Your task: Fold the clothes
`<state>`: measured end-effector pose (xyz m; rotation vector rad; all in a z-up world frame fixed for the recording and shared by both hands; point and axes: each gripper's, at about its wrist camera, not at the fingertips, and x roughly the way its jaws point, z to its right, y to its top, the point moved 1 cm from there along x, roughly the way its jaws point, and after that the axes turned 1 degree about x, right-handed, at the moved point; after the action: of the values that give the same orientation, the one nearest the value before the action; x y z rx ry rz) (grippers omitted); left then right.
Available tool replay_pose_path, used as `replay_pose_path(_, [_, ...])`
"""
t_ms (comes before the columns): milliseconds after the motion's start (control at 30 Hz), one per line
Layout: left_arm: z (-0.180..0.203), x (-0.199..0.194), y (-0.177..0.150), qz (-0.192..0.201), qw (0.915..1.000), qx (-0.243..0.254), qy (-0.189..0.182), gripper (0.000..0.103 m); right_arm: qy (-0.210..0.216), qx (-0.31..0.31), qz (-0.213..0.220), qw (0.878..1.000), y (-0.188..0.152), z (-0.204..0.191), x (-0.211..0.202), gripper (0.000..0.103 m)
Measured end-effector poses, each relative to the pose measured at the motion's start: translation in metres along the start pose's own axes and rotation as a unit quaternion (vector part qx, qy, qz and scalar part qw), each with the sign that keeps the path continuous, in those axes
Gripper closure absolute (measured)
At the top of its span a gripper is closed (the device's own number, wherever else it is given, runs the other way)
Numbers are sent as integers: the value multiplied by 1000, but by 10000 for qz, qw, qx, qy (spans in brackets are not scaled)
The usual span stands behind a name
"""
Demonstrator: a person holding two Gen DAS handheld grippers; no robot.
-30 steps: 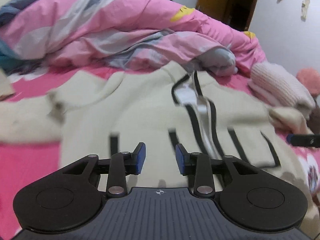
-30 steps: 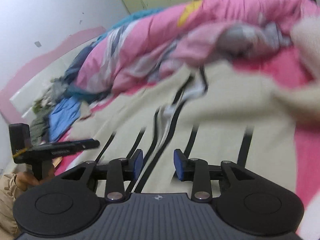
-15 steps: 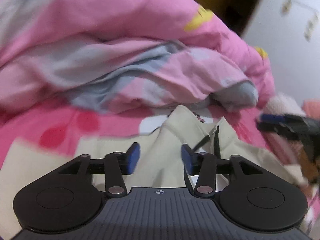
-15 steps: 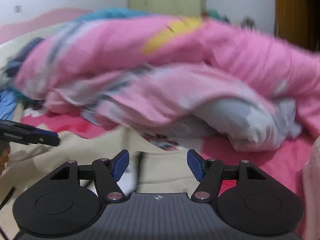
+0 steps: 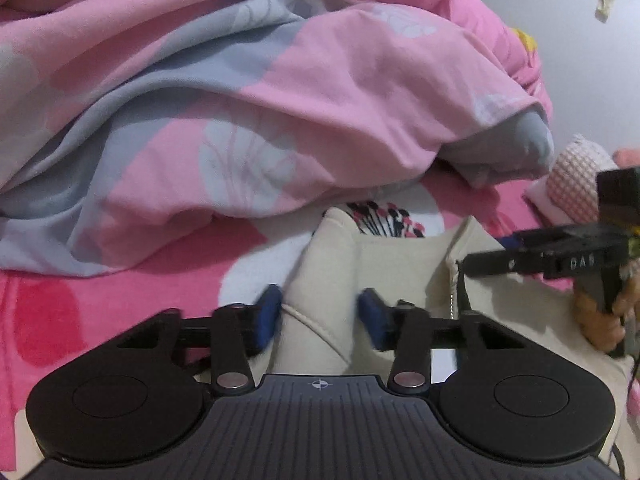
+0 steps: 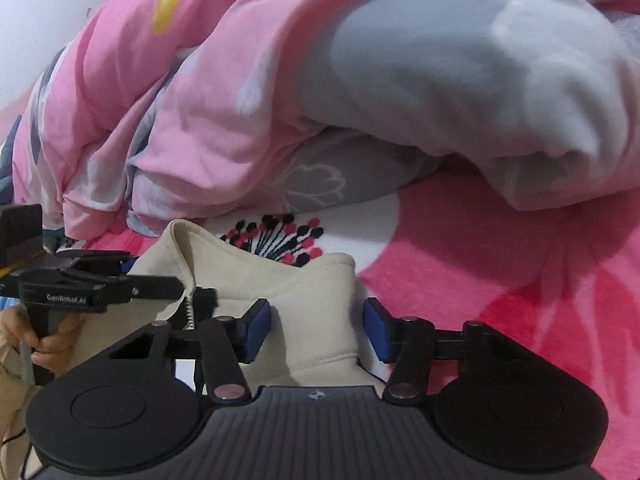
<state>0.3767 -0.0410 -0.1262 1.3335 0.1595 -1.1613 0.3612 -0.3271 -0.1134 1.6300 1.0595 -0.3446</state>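
Closing left claw (image 5: 318, 316) astride cream jacket (image 5: 320, 264) collar, pads apart

One cream garment (image 5: 396, 264) with a zip, collar at the far end, near centre. Two handheld grippers: the left gripper (image 5: 320, 316) and the right gripper (image 6: 318, 330), each with two blue pads, jaws closing about the collar cloth. Two hands, one per gripper handle: right hand (image 5: 600, 320), left hand (image 6: 48, 336). One pink and grey quilt (image 5: 240, 100), bunched at the far side. One pink flowered bedsheet (image 6: 500, 260) beneath. One pale pink knitted item (image 5: 572, 176), far right.
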Motion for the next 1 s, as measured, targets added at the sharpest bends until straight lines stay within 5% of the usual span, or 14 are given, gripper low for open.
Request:
replay_pose_path(67, [5,-2,-2,151,9998,35,131,85,-206,-180,116,9996,-3,-10,-2,86])
replay_pose_path(133, [13,-8,-3,415,9985,84,340,92,-405,-375,294,9980,-6,-23,-7,90])
replay_pose_path(367, [37,-45,14,1491,9814,533,1086,92,-891,-1240,1427,9779,15,-71,-47,91])
replay_pose_path(667, [26,-8,6,1249,9785,676,1493,92,-1274,-1511,1256,9722,15,-62,17,91])
replay_pose_path(800, [18,1,7,1034,9839,482,1376,81,-1311,-1227,985,9788,14,-45,37,81])
replay_pose_path(867, [12,-4,10,979,9867,185,1286,71,-1458,-1119,1011,9778,14,-43,34,56])
replay_pose_path(933, [5,-18,15,984,9878,-228,1187,48,-1429,-953,1135,9786,16,-44,17,53])
replay_pose_path(1000, [1,-38,17,1114,9855,-569,1148,41,-1374,-786,1299,9788,18,-48,-5,51])
